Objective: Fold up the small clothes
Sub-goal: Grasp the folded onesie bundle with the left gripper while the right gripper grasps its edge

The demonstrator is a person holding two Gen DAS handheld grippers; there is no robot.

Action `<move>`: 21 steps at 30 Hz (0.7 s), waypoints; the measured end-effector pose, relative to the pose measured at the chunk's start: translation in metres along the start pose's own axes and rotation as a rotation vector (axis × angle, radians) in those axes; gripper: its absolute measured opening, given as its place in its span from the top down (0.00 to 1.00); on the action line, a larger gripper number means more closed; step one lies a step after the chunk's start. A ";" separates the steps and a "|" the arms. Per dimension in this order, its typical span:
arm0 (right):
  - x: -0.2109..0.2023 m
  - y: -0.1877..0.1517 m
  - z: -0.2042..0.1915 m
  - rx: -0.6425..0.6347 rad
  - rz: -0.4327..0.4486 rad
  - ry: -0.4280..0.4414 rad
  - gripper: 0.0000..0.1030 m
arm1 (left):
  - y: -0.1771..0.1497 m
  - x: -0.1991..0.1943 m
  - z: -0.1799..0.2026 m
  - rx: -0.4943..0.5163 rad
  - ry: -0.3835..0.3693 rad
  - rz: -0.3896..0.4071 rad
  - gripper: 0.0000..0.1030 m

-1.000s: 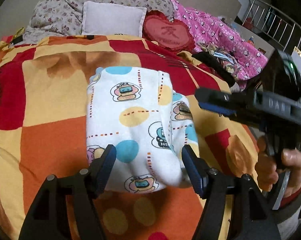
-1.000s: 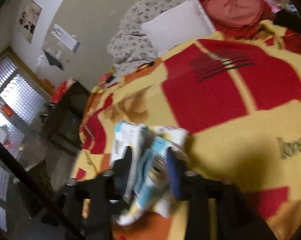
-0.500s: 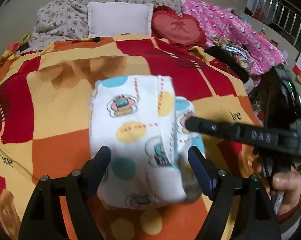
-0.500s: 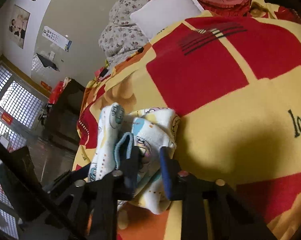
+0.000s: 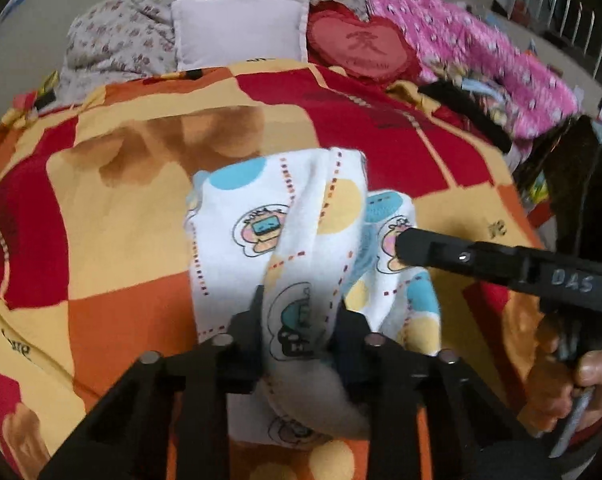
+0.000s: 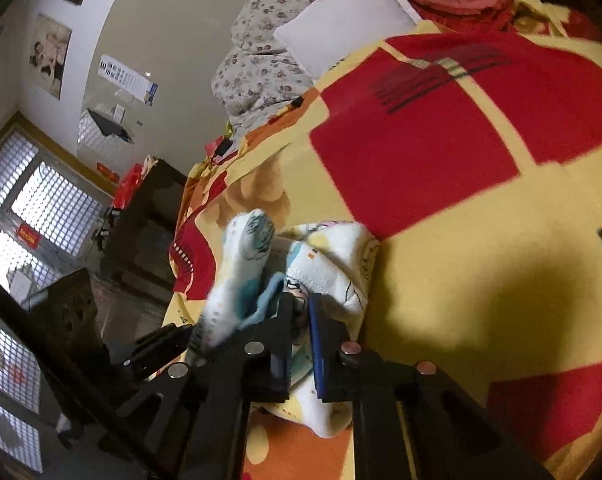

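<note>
A small white garment with cartoon prints and blue and yellow dots lies folded on the red, orange and yellow blanket. My left gripper is shut on its near edge, bunching the cloth. My right gripper is shut on the garment's right edge; in the left wrist view its black fingers reach in from the right.
At the bed's head lie a white pillow, a red heart cushion, a floral quilt and a pink quilt. A dark cabinet and a window stand beyond the bed's left side.
My left gripper went from wide open around the garment's near edge to shut on it. The right gripper stayed clamped on the right edge; the cloth has bunched and lifted.
</note>
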State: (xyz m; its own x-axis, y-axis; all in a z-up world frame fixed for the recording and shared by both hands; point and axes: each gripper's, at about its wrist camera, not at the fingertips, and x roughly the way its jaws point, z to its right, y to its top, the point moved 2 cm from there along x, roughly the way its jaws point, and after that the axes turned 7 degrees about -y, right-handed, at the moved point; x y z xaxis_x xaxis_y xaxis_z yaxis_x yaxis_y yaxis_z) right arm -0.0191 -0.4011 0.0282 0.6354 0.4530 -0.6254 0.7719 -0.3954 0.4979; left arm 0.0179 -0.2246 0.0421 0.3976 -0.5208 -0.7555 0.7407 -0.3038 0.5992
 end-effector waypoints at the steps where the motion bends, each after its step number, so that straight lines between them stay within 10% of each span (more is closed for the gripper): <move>1: 0.002 0.002 -0.004 -0.011 -0.001 -0.002 0.92 | -0.001 -0.005 -0.002 -0.013 -0.020 0.017 0.79; 12: 0.004 0.026 -0.072 -0.104 0.036 0.288 0.93 | -0.010 -0.096 -0.048 -0.269 -0.153 0.336 0.81; 21: 0.033 0.014 -0.007 0.021 -0.033 0.190 0.93 | -0.013 -0.046 -0.005 -0.148 -0.091 0.211 0.82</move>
State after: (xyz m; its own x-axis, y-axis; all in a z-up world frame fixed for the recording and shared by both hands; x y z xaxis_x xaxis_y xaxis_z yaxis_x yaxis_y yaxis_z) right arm 0.0134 -0.3858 0.0191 0.6044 0.6075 -0.5154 0.7927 -0.3939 0.4652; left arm -0.0070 -0.1927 0.0677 0.5061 -0.6320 -0.5869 0.7202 -0.0648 0.6908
